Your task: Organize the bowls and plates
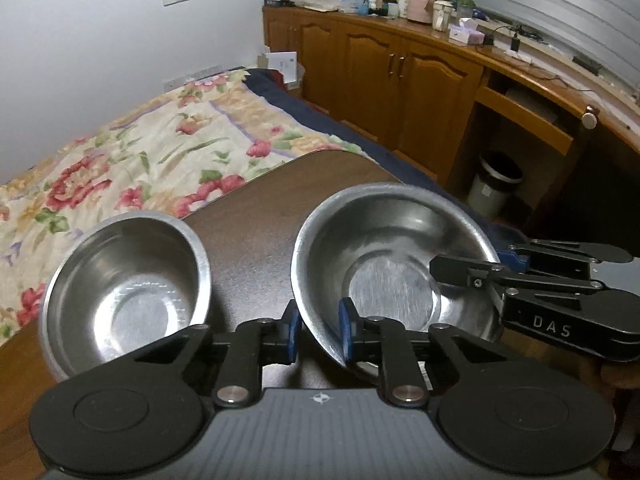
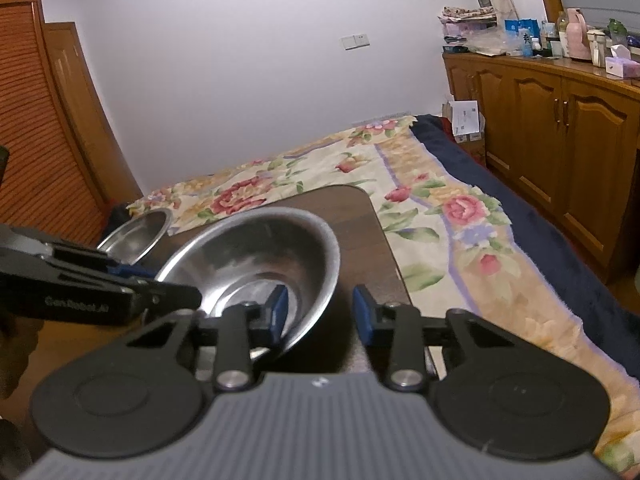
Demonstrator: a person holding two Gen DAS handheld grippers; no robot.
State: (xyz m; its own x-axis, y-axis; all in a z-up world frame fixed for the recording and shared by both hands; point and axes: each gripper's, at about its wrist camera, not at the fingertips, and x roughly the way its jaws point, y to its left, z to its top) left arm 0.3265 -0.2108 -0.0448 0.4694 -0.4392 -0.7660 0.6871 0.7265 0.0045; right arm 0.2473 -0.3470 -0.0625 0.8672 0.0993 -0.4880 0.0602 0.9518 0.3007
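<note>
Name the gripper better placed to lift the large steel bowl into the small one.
Left, probably. The left gripper has its jaws pinching the large bowl at its near rim, and the small bowl sits on its side. The right gripper straddles the rim, still gapped.

Dark wooden bench [image 1: 256, 216] with a rounded corner reaches out over the floral bed [image 1: 132, 148], and on it sit two steel bowls, smaller bowl [image 1: 124, 292] and wider bowl [image 1: 392, 272], side by side, apart
</note>
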